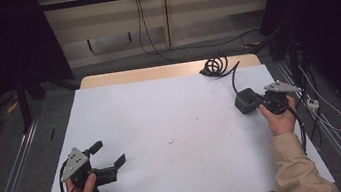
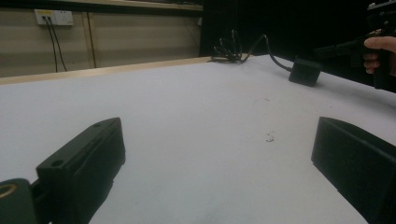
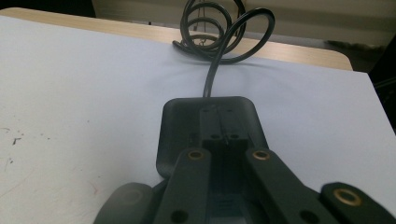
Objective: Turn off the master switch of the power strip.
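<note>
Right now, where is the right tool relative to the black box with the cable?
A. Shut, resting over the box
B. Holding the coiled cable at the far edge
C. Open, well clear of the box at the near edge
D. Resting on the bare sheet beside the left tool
A: the right tool has its jaws together over the top of the box, whose cable runs to a coil at the far edge.

Two hand-held black two-jaw grippers are shown. On the left gripper (image 1: 107,154), a grey three-cornered plate (image 1: 73,162) with small holes is mounted, and a thin black cable (image 1: 64,191) is looped beside the hand. On the right gripper (image 3: 219,122), brass-coloured pivot bushings (image 3: 196,154) are set into flat black link arms. Beige long sleeves (image 1: 297,169) are worn on both forearms.
</note>
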